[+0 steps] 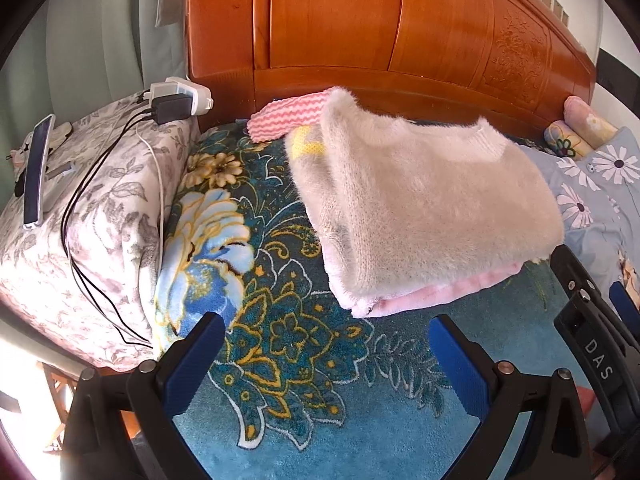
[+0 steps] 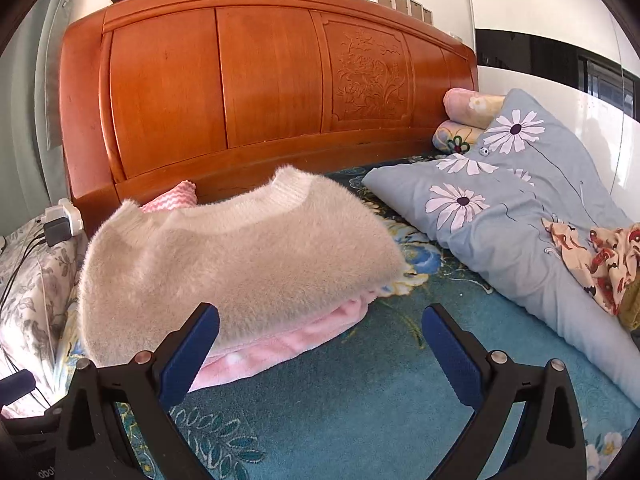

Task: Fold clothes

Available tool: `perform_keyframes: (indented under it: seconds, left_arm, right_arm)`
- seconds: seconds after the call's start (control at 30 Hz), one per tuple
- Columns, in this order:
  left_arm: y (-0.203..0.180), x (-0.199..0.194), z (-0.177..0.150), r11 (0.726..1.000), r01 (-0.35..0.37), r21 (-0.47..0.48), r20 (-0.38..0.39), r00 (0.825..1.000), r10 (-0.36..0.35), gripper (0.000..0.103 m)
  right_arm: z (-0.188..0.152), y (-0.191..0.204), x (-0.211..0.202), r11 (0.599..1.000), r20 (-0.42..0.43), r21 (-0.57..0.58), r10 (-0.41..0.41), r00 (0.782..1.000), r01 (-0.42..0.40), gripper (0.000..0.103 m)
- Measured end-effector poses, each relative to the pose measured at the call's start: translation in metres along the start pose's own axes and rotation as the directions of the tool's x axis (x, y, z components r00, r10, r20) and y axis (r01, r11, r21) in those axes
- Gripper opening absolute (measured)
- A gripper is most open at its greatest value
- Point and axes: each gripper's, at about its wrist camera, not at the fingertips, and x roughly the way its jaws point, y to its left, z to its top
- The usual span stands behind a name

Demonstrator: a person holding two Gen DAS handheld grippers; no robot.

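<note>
Fluffy cream knit sweater (image 1: 420, 204) was already folded into a neat rectangle on top of a folded pink fleece garment (image 1: 440, 292), both stacked on the teal floral plush blanket (image 1: 320, 420) covering the bed. From the left wrist view, the stack sat up toward the carved orange wooden headboard (image 1: 360, 20), with a pink-and-white zigzag knit cloth (image 1: 288, 114) behind it. The left gripper (image 1: 326, 344) had its blue pads spread wide, holding nothing, just short of the stack's near corner. The sweater's ribbed collar faced the headboard, and the long side looked to run from near-left to far-right across the frame. A grey floral pillow (image 1: 100, 208) with chargers and a phone on it sat off to the left.

From the right wrist view, the right gripper (image 2: 320, 328) was wide open too and empty, its left finger overlapping the sweater's near edge, though I couldn't tell if it touched. Here the collar again pointed at the headboard and the long axis ran roughly left-right. I'd say this piece was basically done. What could be left is the crumpled red-and-cream patterned garment (image 2: 600, 256) lying on the light-blue daisy-print pillow (image 2: 500, 220) at the right.
</note>
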Motion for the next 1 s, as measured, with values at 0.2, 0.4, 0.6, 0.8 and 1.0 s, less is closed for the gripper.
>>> perform_keyframes:
  seconds: [0.2, 0.4, 0.6, 0.8, 1.0]
  left_arm:
    - [-0.006, 0.006, -0.003, 0.999, -0.018, 0.035, -0.008, 1.0, 0.018, 0.103]
    - [-0.008, 0.008, -0.004, 0.999, -0.008, 0.045, -0.019, 1.0, 0.008, 0.103]
    - [-0.011, 0.011, -0.005, 0.998, -0.016, 0.056, -0.021, 1.0, 0.018, 0.103]
    - [-0.01, 0.015, -0.006, 0.998, -0.015, 0.056, -0.03, 0.999, 0.017, 0.103]
    - [-0.008, 0.018, -0.008, 0.999, -0.005, 0.043, -0.044, 0.999, 0.007, 0.103]
  right_arm:
    - [-0.003, 0.002, 0.007, 1.0, -0.03, -0.003, 0.005, 1.0, -0.005, 0.102]
    - [-0.006, 0.005, 0.01, 0.999, -0.035, -0.013, 0.034, 0.999, -0.035, 0.102]
    - [-0.008, 0.01, 0.009, 0.998, -0.019, -0.042, 0.048, 0.999, -0.049, 0.102]
    - [-0.009, 0.01, 0.012, 0.998, -0.029, -0.052, 0.019, 0.999, -0.02, 0.102]
    - [-0.01, 0.004, 0.015, 0.999, -0.043, -0.034, 0.0, 0.999, -0.001, 0.102]
